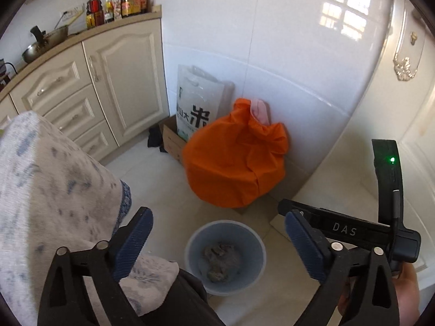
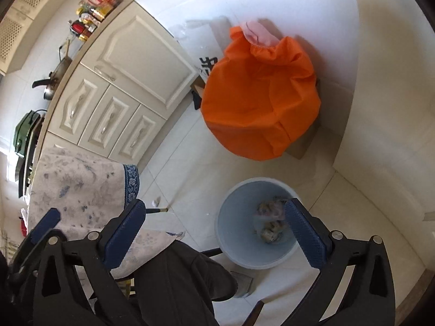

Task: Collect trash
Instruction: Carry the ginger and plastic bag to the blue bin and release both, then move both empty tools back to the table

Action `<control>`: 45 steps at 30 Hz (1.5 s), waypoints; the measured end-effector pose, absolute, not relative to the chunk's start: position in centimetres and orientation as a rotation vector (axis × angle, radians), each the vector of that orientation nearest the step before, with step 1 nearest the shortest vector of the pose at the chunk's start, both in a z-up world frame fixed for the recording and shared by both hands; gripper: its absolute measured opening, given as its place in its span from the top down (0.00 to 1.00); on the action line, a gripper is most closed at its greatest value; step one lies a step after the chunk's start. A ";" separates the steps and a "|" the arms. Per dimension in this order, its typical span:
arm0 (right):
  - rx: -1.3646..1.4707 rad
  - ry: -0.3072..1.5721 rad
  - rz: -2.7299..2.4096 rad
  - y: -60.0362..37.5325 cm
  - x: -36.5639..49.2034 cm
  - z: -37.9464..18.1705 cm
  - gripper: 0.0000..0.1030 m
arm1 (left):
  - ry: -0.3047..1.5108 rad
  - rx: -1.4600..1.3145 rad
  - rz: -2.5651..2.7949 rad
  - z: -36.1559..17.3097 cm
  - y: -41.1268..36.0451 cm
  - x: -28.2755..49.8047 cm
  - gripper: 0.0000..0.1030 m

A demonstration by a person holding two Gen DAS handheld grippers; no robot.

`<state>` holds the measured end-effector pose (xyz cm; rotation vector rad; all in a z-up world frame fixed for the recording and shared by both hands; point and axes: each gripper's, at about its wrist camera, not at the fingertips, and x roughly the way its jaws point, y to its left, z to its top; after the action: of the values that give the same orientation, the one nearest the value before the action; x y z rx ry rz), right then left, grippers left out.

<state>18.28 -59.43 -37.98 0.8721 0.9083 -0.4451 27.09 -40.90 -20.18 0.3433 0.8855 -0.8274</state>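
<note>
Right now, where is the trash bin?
In both wrist views the bin stands on the floor below the tools, just in front of the orange bag.

I'm seeing pale blue bin point(image 2: 246, 255) holding grey-brown trash point(image 1: 220, 261), bright orange bag point(image 1: 236, 160), cream cabinets point(image 1: 127, 81), white cloth point(image 2: 81, 184) showing blue floral print, blue pads point(image 2: 307, 236) on black gripper.

White letters "DAS" are showing on the black bar of the right gripper point(image 1: 344, 229). Large black Chinese characters, among them "山大米", are standing on the white rice bag point(image 1: 195, 100); the bottle labels are staying unreadable.
</note>
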 end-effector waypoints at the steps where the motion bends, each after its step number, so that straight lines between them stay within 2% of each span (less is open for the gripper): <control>1: 0.862 0.907 -0.453 -59.4 18.2 -37.5 0.00 | 0.878 0.338 -0.829 -20.1 -40.3 26.8 0.03; 3: 0.839 0.893 -0.461 -59.2 18.2 -36.4 0.00 | 0.858 0.319 -0.836 -19.3 -39.2 26.1 0.01; 14: 0.755 0.787 -0.454 -56.9 18.3 -29.0 0.00 | 0.747 0.207 -0.870 -12.9 -31.6 23.7 0.01; 27: 0.546 0.627 -0.291 -48.7 23.0 -16.6 0.00 | 0.516 0.002 -0.734 -4.6 -13.8 22.3 0.01; 35: 0.389 0.579 -0.129 -39.9 29.1 -11.2 0.00 | 0.428 -0.042 -0.498 -3.0 -3.2 23.6 0.01; 41: 0.288 0.579 -0.015 -33.1 33.6 -9.5 0.00 | 0.412 -0.046 -0.345 -3.2 3.5 24.7 0.01; 45: 0.207 0.599 0.050 -28.5 36.7 -9.9 0.00 | 0.409 -0.040 -0.255 -3.6 5.2 25.3 0.01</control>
<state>36.75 -28.49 -9.90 0.2069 0.5995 0.0501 25.29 5.21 -3.60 -0.0403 0.4088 -0.2551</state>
